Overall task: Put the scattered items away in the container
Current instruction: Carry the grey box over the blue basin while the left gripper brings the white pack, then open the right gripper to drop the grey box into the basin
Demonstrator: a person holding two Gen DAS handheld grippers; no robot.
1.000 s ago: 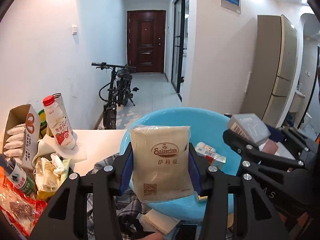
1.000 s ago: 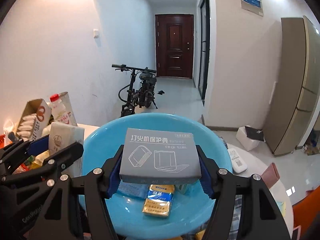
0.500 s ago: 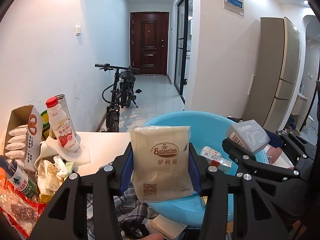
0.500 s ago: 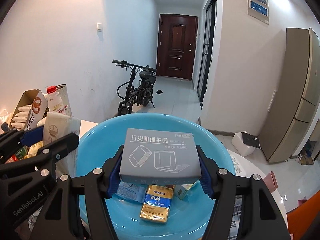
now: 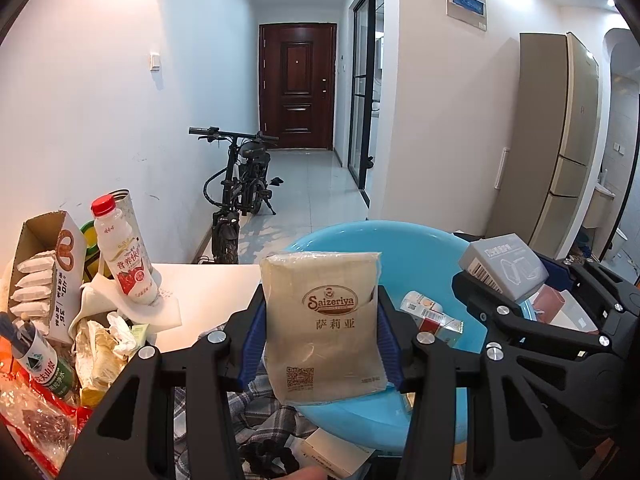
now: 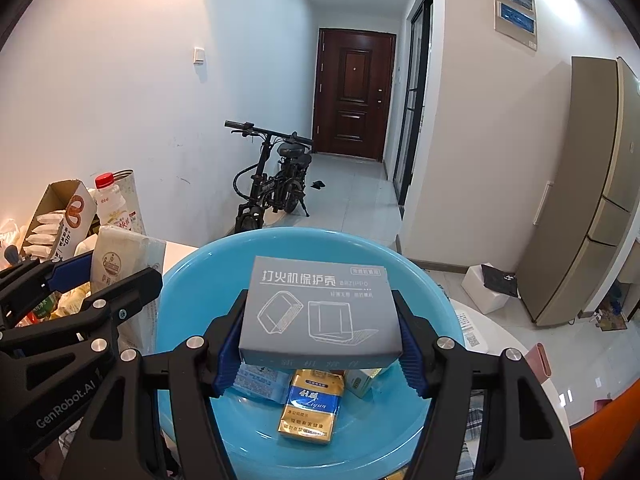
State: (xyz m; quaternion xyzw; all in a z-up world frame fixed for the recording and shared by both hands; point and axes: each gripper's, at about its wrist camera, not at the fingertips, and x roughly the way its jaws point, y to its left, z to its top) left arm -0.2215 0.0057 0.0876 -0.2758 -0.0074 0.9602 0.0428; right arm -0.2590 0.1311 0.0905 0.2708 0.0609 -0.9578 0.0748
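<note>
In the left wrist view, the left gripper [image 5: 322, 334] is closed on a beige Saizeriya packet [image 5: 323, 324], its blue pads pressing the packet's two side edges. The packet looks light and soft — a thin plastic sachet that would probably crumple or slip if squeezed at its middle, so the edge hold seems sensible. It stands upright between the fingers, over the near rim of the blue basin [image 5: 404, 248], which lies just ahead and to the right.

In the right wrist view, the right gripper [image 6: 320, 338] is clamped on a grey cardboard box [image 6: 320, 310] across its short ends. The box appears stiff and light, likely easy to grip firmly by its flat sides. It hangs directly above the basin's bowl — a gold cigarette pack [image 6: 312, 408] lies just below the fingers.
</note>
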